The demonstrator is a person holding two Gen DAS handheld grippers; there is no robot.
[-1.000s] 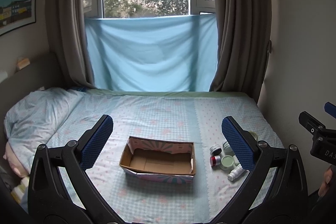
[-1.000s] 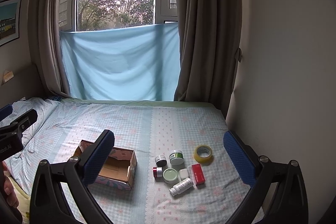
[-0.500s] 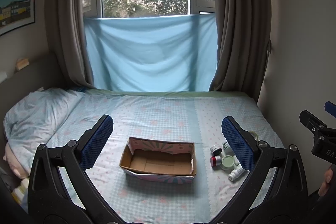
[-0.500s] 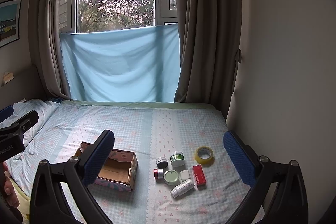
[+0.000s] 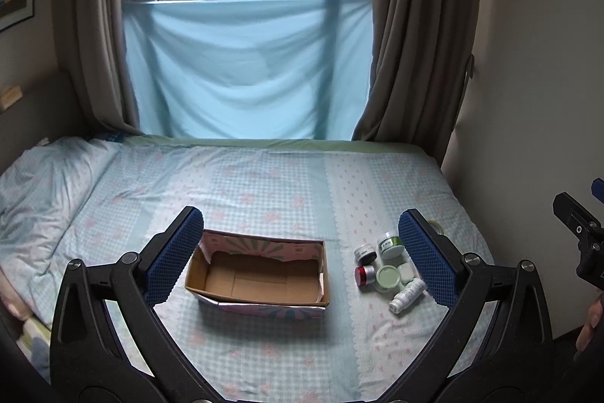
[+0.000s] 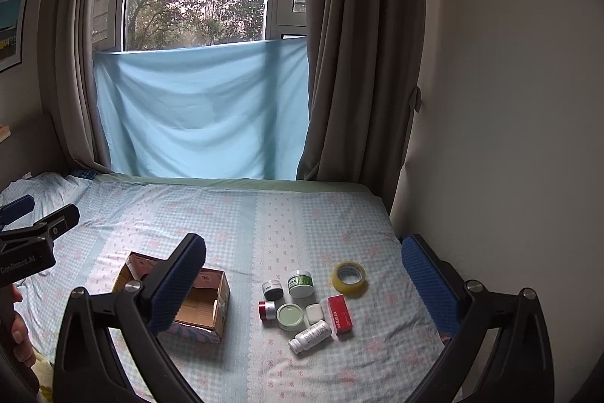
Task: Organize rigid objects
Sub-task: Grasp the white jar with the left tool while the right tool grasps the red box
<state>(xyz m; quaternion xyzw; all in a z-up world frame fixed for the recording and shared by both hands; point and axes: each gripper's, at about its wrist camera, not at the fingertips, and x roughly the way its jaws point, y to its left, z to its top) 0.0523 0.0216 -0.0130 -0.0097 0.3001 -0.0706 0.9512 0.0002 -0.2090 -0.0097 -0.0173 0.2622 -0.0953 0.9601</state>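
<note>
An open, empty cardboard box [image 5: 260, 274] [image 6: 202, 304] lies on the bed. To its right lies a cluster of small items: a yellow tape roll [image 6: 349, 276], a red box [image 6: 340, 314], a white bottle on its side [image 6: 309, 335], a green-lidded jar [image 6: 290, 316], a green-labelled tub [image 6: 301, 284], a black-lidded jar [image 6: 272, 289], a red-banded jar [image 6: 266, 310] and a small white case [image 6: 314, 313]. My left gripper [image 5: 302, 248] is open above the box. My right gripper [image 6: 304, 274] is open above the cluster. Both are empty.
The bed [image 5: 264, 184] has a light blue checked sheet. A pillow [image 5: 34, 184] lies at the left. A wall [image 6: 490, 138] runs along the bed's right side. Curtains and a blue cloth [image 5: 245, 63] hang at the far end.
Both views have tilted down and moved a little closer to the bed. The box and the items have not moved. Both grippers stay open.
</note>
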